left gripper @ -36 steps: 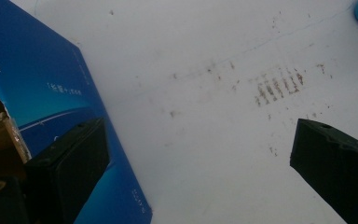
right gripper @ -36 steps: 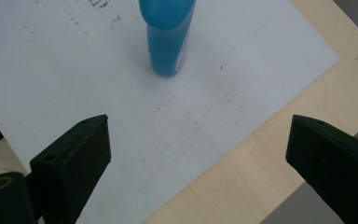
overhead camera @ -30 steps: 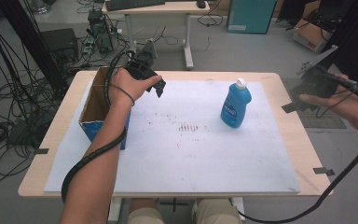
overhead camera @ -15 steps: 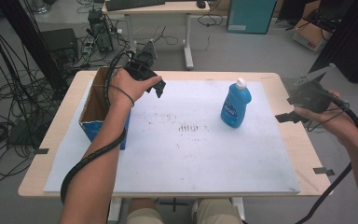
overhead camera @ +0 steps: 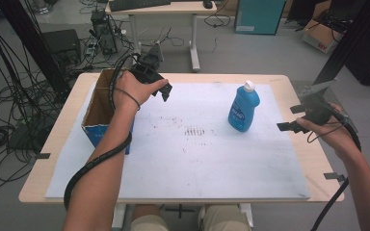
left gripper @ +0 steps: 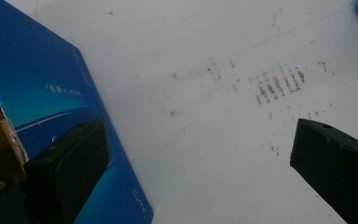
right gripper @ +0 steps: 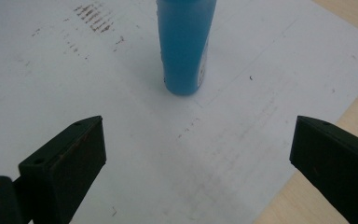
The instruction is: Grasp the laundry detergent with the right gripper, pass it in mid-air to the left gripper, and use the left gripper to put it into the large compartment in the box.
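A blue dish-soap bottle with a white cap stands upright on the white sheet, right of centre. My right gripper hovers just right of it, near the table's right edge. Its jaws have just been opening and stand wide with nothing between them. The right gripper view has the bottle ahead of the right gripper, a short way off. My left gripper is held above the sheet beside an open cardboard box. The left gripper is open and empty, with the box's blue side at its left.
Brownish smudges mark the sheet's middle. The wooden table shows bare along its right edge. Behind the table are cables, a second desk and boxes on the floor.
My right hand has come down toward the table, ending beside the bottle's right. The left hand and the bottle have not moved.
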Motion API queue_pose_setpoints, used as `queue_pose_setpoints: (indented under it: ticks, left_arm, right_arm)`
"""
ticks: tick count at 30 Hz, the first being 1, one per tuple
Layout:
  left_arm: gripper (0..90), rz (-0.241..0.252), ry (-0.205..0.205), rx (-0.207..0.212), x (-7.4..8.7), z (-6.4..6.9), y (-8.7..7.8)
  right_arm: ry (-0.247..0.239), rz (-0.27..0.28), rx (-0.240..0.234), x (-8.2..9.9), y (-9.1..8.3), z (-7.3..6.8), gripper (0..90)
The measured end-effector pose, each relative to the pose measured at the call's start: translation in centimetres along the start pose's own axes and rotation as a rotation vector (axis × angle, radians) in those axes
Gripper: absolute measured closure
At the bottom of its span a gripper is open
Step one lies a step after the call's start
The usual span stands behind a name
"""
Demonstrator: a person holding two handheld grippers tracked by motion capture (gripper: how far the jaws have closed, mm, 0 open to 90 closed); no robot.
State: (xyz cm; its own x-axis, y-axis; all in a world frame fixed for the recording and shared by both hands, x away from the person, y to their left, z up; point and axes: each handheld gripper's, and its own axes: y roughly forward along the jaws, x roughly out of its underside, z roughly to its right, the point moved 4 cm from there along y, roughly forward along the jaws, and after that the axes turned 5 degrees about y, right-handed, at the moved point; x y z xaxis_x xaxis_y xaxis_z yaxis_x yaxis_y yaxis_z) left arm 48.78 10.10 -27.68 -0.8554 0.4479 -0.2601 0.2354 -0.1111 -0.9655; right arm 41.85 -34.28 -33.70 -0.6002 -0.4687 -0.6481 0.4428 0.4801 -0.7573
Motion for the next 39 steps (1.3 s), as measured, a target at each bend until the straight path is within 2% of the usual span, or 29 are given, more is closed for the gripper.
queue_pose_setpoints:
  ticks: [9, 13, 39]
  left_arm:
    - [5.1, -0.004, 0.003, -0.003, -0.1, 0.1, 0.3]
    - [5.1, -0.01, 0.005, -0.003, -0.2, 0.1, 0.5]
    - [5.0, -0.036, 0.005, -0.007, -0.5, -0.3, 1.7]
  right_arm:
    - [0.008, 0.027, -0.001, 0.4, 1.7, -0.3, 3.3]
    - [0.02, 0.055, -0.002, 0.5, 2.6, -0.2, 3.3]
    - [0.014, 0.139, 0.007, -0.6, 6.9, -0.8, 3.1]
